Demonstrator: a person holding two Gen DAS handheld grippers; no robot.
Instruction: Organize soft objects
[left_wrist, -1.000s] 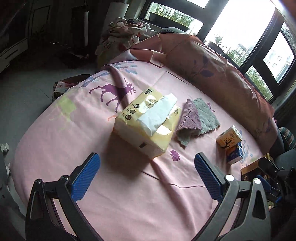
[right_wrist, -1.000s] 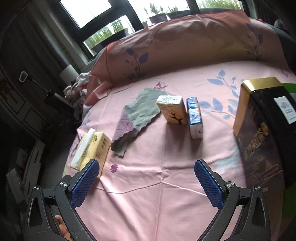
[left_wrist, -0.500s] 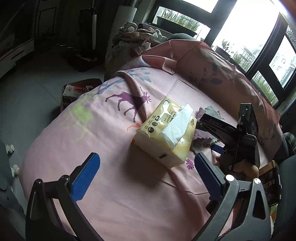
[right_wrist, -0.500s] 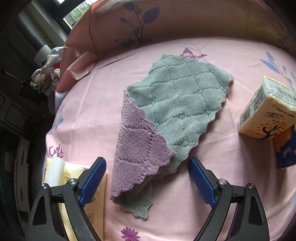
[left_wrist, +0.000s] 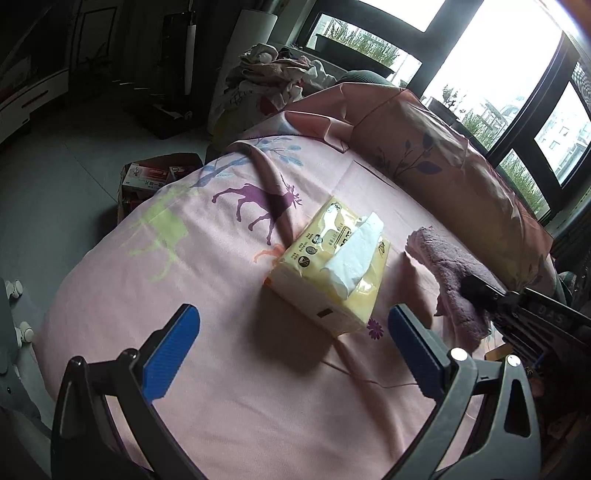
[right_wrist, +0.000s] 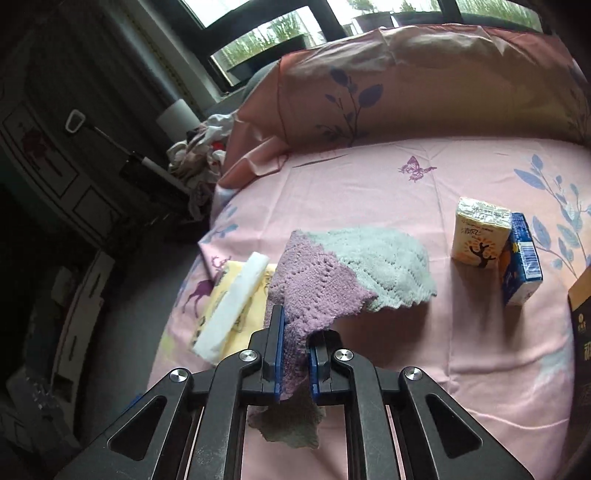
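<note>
1. So the right gripper (right_wrist: 295, 354) has just been closing and now it's pinching the purple-and-grey microfibre cloth (right_wrist: 343, 273) by a bunched corner; the blue pads are pressed onto the fabric, a grey flap hangs below the jaws, and most of the cloth sags off ahead of them, above the pink bedsheet (right_wrist: 424, 387).
2. The left gripper (left_wrist: 291, 347) hovers with its fingers spread wide and nothing between them; it's over the near part of the bed, pointing at the yellow tissue pack (left_wrist: 328, 273), which sits roughly mid-bed with a white tissue poking out the top.
3. Two small tissue packets, a yellow one (right_wrist: 480, 236) and a blue one (right_wrist: 521, 262), stand touching each other toward the right side of the bed; a dark box with gold trim (right_wrist: 580, 332) is at the right edge.
4. What could go wrong, imo: the grip is on a thin fold near one corner, so a quick swing could let it slide out of the pads.
5. The dangling part hangs close over the tissue pack; dragging it low might snag that loose tissue or shove the pack toward the left edge.
6. Carried to the right instead, the trailing cloth could tip the two upright packets.
</note>
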